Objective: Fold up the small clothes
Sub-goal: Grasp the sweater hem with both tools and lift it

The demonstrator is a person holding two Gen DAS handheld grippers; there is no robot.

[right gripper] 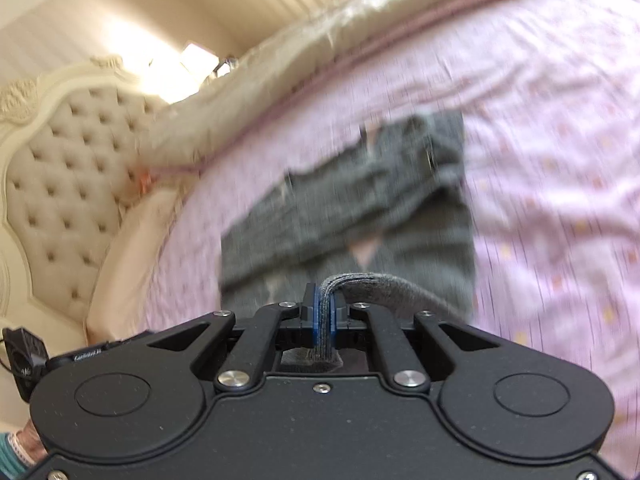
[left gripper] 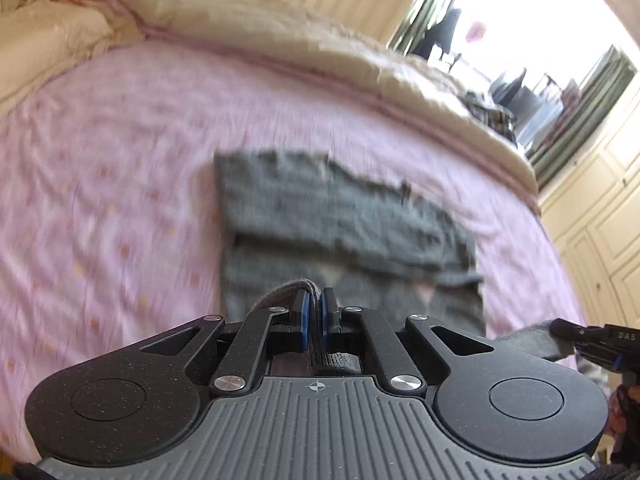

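A small grey knit garment [left gripper: 336,220] lies on the pink bedsheet [left gripper: 100,184], its sleeves folded across the body. My left gripper [left gripper: 316,312] is shut on the garment's near edge, with a strip of grey knit pinched between the blue pads. In the right wrist view the same grey garment [right gripper: 360,208] spreads ahead, and my right gripper [right gripper: 326,316] is shut on another part of that near edge. The right gripper's tip [left gripper: 588,340] also shows at the left view's right edge, holding grey fabric. Both views are motion-blurred.
A beige quilt [left gripper: 304,36] is bunched along the far side of the bed. A tufted cream headboard [right gripper: 68,184] stands at the left of the right wrist view. A bright window [left gripper: 520,32] and cream wardrobe doors [left gripper: 600,216] lie to the right.
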